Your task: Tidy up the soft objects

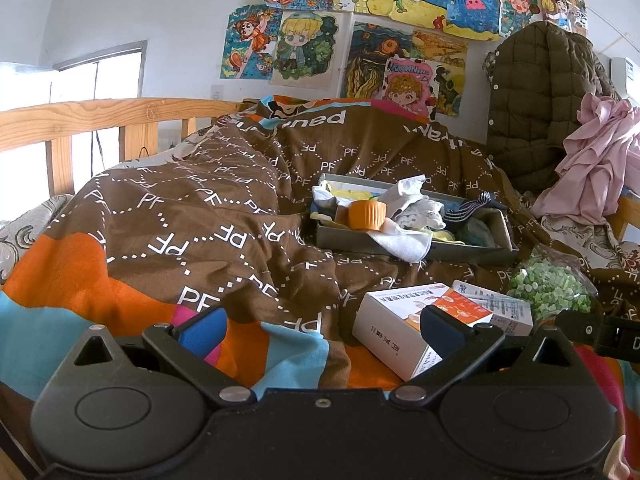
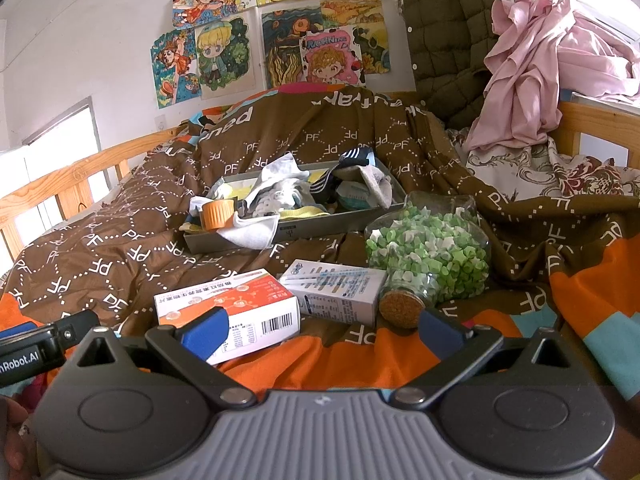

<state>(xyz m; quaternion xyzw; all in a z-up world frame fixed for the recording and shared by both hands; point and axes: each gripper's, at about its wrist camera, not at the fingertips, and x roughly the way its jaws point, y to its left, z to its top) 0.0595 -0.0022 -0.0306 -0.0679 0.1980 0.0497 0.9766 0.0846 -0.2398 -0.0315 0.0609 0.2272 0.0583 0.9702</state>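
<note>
The left gripper (image 1: pixel 322 330) is hovering with its blue pads spread wide, gripping nothing, above the brown and orange patterned blanket (image 1: pixel 192 216). The right gripper (image 2: pixel 322 330) is likewise gaping and empty, its left pad overlapping the near white and orange cardboard box (image 2: pixel 228 312). Farther off, the shallow grey tray (image 2: pixel 304 228) is holding jumbled socks and cloths (image 2: pixel 276 196), just left of a corked glass jar of green paper stars (image 2: pixel 428 256).

Soft items sit heaped in a shallow grey tray (image 2: pixel 320 226) on the brown bedspread: white cloth (image 2: pixel 252 232) draped over the front rim, crumpled white/grey socks (image 2: pixel 276 194) mid-tray, navy striped sock (image 2: pixel 352 164) at back, yellow cloth (image 2: pixel 300 213) underneath, orange ribbed cup (image 2: pixel 216 214) at left end.
</note>
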